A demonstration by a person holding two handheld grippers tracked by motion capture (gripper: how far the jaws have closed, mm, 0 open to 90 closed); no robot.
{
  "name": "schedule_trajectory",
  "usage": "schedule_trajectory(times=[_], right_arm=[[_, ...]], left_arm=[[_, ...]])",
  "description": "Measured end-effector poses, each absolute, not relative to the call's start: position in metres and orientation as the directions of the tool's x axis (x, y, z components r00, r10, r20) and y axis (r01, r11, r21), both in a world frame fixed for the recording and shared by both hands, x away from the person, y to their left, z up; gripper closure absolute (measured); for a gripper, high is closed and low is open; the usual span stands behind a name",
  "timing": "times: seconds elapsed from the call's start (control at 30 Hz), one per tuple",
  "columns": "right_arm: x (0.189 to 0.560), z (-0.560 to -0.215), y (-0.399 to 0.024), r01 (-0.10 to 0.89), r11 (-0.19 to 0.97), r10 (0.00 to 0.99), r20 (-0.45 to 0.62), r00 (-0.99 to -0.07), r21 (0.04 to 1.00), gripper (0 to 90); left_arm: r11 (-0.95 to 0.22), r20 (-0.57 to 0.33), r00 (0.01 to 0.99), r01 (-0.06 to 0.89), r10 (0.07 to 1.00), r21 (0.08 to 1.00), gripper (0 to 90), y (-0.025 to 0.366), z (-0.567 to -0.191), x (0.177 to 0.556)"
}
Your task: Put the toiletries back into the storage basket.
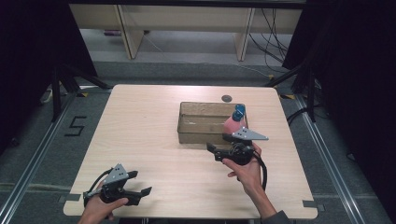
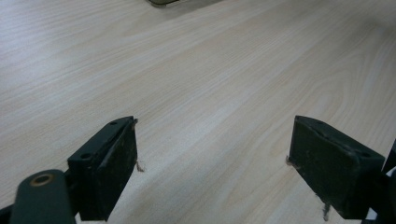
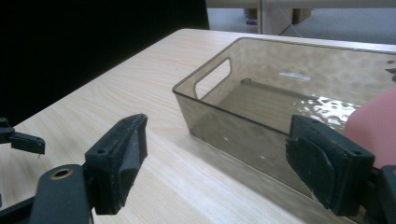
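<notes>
A clear brown-tinted bin (image 1: 196,123) stands on the table's middle, a little to the right. Inside its right end stands a pink bottle (image 1: 230,125) with a blue cap (image 1: 239,112). My right gripper (image 1: 220,143) hovers just in front of the bin's near right corner, open with nothing gripped. In the right gripper view, its jaws (image 3: 215,158) frame the bin's near wall (image 3: 233,121), with the pink bottle (image 3: 376,121) at the right edge. At the table's front left corner my left gripper (image 1: 140,183) is held low. Its jaws (image 2: 212,154) stand open over bare wood.
A small dark round grommet (image 1: 226,98) sits in the tabletop behind the bin. Wooden desk legs and cables lie on the floor beyond the table. Black curtains hang at both sides. A "5" (image 1: 74,125) is marked on the floor at the left.
</notes>
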State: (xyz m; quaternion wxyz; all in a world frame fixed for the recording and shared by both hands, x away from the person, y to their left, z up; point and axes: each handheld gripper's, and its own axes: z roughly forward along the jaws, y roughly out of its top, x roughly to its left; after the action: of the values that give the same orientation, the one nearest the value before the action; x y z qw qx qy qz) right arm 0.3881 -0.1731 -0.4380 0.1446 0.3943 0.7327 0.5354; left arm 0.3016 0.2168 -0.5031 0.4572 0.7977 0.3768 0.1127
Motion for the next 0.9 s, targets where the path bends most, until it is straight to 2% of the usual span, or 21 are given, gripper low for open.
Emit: schedule_trajectory(times=[0.13, 0.27, 0.3, 0.4, 0.43, 0.57, 0.8, 0.87, 0.9], right_arm=[[0.384, -0.437, -0.17, 0.446, 0.113, 0.729, 0.231, -0.645, 0.888, 21.3], [0.384, -0.438, -0.17, 0.411, 0.131, 0.732, 0.192, -0.653, 0.902, 21.3], [0.382, -0.438, -0.167, 0.443, 0.112, 0.727, 0.23, -0.647, 0.89, 21.4], [0.382, -0.44, -0.167, 0.429, 0.129, 0.713, 0.217, -0.667, 0.894, 21.5], [0.38, -0.439, -0.166, 0.453, 0.117, 0.716, 0.241, -0.655, 0.884, 21.5], [0.381, -0.44, -0.165, 0.421, 0.132, 0.715, 0.208, -0.667, 0.897, 21.5], [0.377, -0.441, -0.161, 0.441, 0.133, 0.701, 0.23, -0.675, 0.888, 21.4], [0.377, -0.441, -0.161, 0.415, 0.151, 0.712, 0.193, -0.676, 0.897, 21.4], [0.375, -0.442, -0.16, 0.438, 0.13, 0.706, 0.227, -0.671, 0.889, 21.4]], left_arm=[[-0.299, -0.165, 0.693, 0.497, 0.702, 0.815, 14.8, 0.217, -0.503, 0.302], [-0.298, -0.164, 0.691, 0.498, 0.704, 0.814, 14.8, 0.217, -0.503, 0.302], [-0.3, -0.165, 0.693, 0.497, 0.702, 0.814, 14.8, 0.217, -0.503, 0.302], [-0.299, -0.164, 0.691, 0.497, 0.704, 0.814, 14.8, 0.217, -0.503, 0.302], [-0.3, -0.165, 0.693, 0.497, 0.701, 0.814, 14.8, 0.217, -0.503, 0.302], [-0.3, -0.164, 0.693, 0.497, 0.702, 0.814, 14.8, 0.217, -0.503, 0.302], [-0.299, -0.165, 0.693, 0.497, 0.702, 0.814, 14.8, 0.217, -0.503, 0.302], [-0.3, -0.165, 0.693, 0.497, 0.702, 0.814, 14.8, 0.217, -0.503, 0.302], [-0.3, -0.164, 0.693, 0.497, 0.702, 0.814, 14.8, 0.217, -0.503, 0.302]])
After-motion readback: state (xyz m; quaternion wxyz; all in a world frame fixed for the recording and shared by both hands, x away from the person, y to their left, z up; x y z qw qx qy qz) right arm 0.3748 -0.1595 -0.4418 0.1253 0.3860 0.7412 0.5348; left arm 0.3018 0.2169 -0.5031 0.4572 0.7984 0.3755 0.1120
